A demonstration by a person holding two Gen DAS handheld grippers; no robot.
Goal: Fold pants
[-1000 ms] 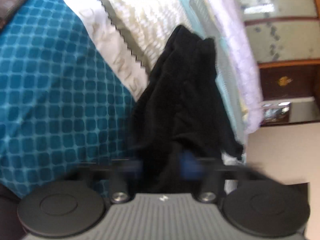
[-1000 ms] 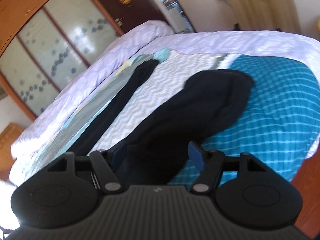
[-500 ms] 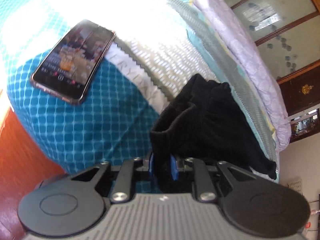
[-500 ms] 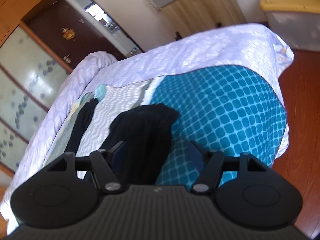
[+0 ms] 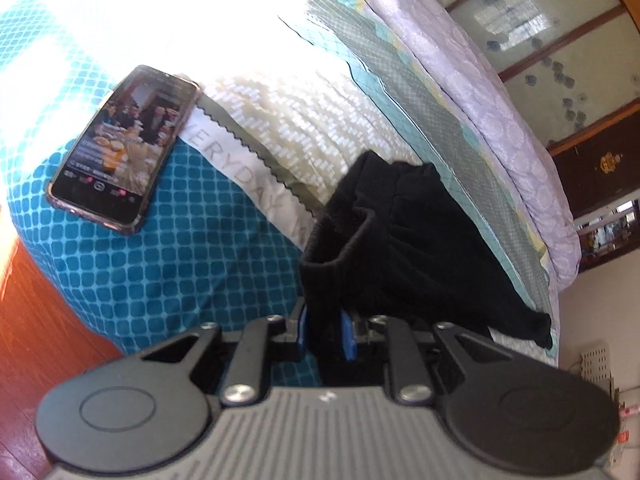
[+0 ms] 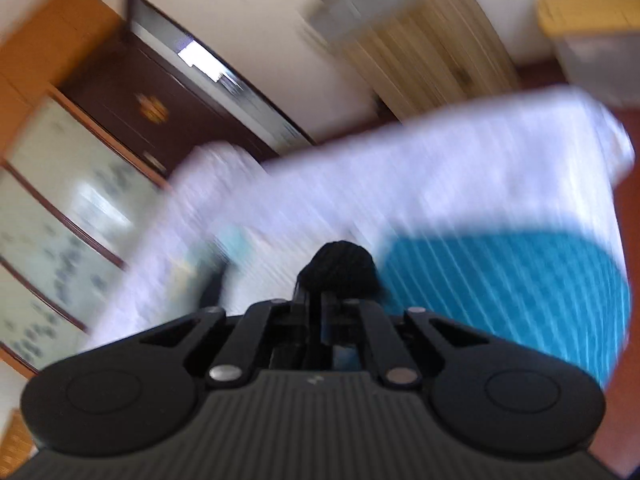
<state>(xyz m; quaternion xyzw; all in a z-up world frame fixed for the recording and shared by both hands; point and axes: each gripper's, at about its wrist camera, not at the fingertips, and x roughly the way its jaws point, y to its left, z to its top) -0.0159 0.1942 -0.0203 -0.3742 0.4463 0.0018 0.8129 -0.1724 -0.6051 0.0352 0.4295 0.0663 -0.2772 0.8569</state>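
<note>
Waistband of the black pants (image 5: pixel 404 240) is clamped between the nearly closed blue pads of the left gripper (image 5: pixel 325 330), just over the bed (image 5: pixel 200 264). The right gripper (image 6: pixel 320 320), blurred, appears closed on dark fabric. Both corners should be lifted level and kept taut.

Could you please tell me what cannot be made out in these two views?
- Right wrist view: motion blur hides how the right gripper grips the black pants.
- Left wrist view: the left gripper hides the pants' near end.
- Phone: screen text too small.
</note>
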